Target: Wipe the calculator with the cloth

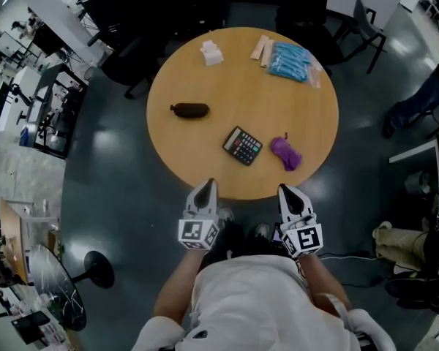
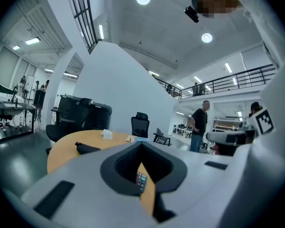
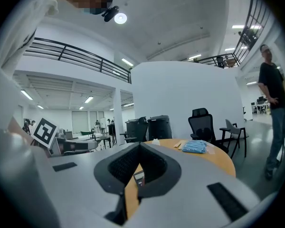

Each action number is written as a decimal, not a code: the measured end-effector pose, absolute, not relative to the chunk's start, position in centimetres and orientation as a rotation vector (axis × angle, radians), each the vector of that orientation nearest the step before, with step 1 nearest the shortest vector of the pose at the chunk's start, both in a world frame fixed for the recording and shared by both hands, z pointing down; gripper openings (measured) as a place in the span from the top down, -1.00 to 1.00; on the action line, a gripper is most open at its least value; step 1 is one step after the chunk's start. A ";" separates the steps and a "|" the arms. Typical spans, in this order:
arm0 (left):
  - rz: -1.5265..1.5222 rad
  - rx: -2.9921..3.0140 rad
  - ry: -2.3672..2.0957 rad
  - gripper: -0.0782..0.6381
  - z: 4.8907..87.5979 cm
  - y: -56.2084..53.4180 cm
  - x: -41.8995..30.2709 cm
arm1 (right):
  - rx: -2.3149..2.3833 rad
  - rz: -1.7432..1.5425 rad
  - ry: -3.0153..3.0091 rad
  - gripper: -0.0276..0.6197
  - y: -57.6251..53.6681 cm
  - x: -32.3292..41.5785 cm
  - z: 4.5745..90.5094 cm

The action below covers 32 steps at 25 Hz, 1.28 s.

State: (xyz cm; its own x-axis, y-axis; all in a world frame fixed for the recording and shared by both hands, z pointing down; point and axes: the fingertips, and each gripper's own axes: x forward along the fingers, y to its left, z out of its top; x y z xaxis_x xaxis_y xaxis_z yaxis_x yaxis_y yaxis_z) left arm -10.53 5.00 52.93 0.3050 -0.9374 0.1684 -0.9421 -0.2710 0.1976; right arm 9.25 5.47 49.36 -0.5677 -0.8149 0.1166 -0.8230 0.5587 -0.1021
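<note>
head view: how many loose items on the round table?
6: white object far left, tan item and blue packet far right, dark object left, calculator and purple cloth nearest. None seems hidden.

Head view: camera on person's head, facing forward and steeply down. Whole round worktop (image 1: 205, 72) seen from above, well apart. Left tool (image 1: 209, 187) and right tool (image 1: 285, 191) in lower frame, near worktop's near edge.

Left tool view: camera on left tool, wide-angle, low, roughly level, looking along own jaws across worktop. Jaws very near lens.

Right tool view: same setup on right tool.

Shared:
- calculator (image 1: 242, 145): all three views
- dark pouch (image 1: 190, 110): head and left tool views
- blue packet (image 1: 291, 61): head and right tool views
</note>
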 end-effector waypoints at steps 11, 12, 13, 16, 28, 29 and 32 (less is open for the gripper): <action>0.067 2.339 -1.530 0.76 57.1 -2.0 -12.6 | 1.584 0.175 -2.633 0.87 -0.3 7.8 49.2; 0.077 2.332 -1.519 0.76 57.6 -2.3 -12.6 | 1.584 0.179 -2.630 0.87 -0.6 7.7 49.2; 0.086 2.322 -1.511 0.76 58.1 -2.6 -12.5 | 1.581 0.183 -2.627 0.87 -0.8 7.6 49.4; 0.112 2.299 -1.501 0.76 60.0 -3.9 -12.1 | 1.555 0.201 -2.633 0.87 -1.8 7.5 50.1; 0.367 2.028 -1.191 0.41 73.6 -10.0 -11.1 | 1.393 0.300 -2.655 0.87 -4.5 7.1 54.2; 0.367 2.000 -1.173 0.39 74.4 -10.3 -11.1 | 1.390 0.306 -2.654 0.87 -4.6 7.2 54.4; 0.373 1.934 -1.149 0.34 76.3 -11.4 -11.4 | 1.381 0.310 -2.648 0.87 -5.1 7.5 54.8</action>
State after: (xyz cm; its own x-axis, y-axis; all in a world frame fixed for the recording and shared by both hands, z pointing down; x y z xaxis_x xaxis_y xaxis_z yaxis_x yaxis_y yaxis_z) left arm -11.35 -11.37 76.25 0.5368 -0.5813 0.6115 -0.8298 -0.2326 0.5073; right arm 7.48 -5.13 54.79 -0.5694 -0.7929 0.2172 -0.8216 0.5579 -0.1171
